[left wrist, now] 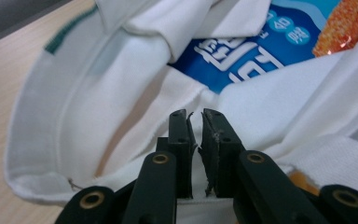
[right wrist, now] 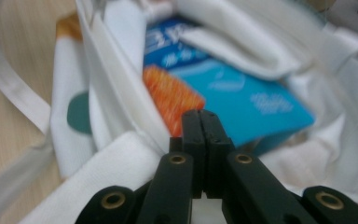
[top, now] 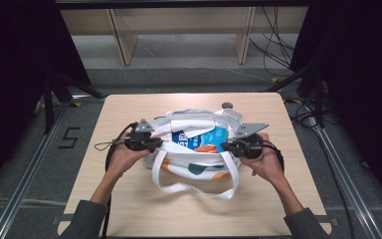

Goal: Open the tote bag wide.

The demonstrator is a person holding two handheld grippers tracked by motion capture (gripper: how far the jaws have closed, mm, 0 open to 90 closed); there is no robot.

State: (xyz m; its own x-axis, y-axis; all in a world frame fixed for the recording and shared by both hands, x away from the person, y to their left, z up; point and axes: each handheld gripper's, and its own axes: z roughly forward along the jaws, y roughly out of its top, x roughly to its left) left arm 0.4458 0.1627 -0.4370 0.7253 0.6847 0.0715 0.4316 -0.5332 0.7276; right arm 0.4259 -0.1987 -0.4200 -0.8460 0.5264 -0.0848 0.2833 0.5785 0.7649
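Lying near the middle of the tabletop (top: 129, 209), slightly toward its far edge, a white tote bag (top: 194, 162) sits with its mouth spread between the two grippers.

At the left, the left gripper (top: 155, 144) meets the bag's left rim. In the left gripper view its jaws stand a narrow gap apart, with a frayed edge of white cloth (left wrist: 193, 128) running between them; whether the pads press on it cannot be told. Left of that gripper, bare wood runs to the tabletop's left edge, with a dark cable (top: 110, 144) trailing across it.

In the middle, a blue packet (top: 201, 139) with white lettering and an orange picture lies inside the open bag, framed by folded white cloth. Two white handles (top: 189, 189) loop out toward the near edge, with a broad band of free wood beyond them. Green and orange patches mark the bag's near side. On the far side, a small round dark object (top: 227, 105) rests close to the far edge, just behind the bag.

At the right, the right gripper (top: 229, 147) sits at the bag's right rim. In the right gripper view its jaws are pressed together, and white cloth (right wrist: 121, 158) bunches right against them; what, if anything, is pinched is hidden. Open wood continues to the tabletop's right edge.
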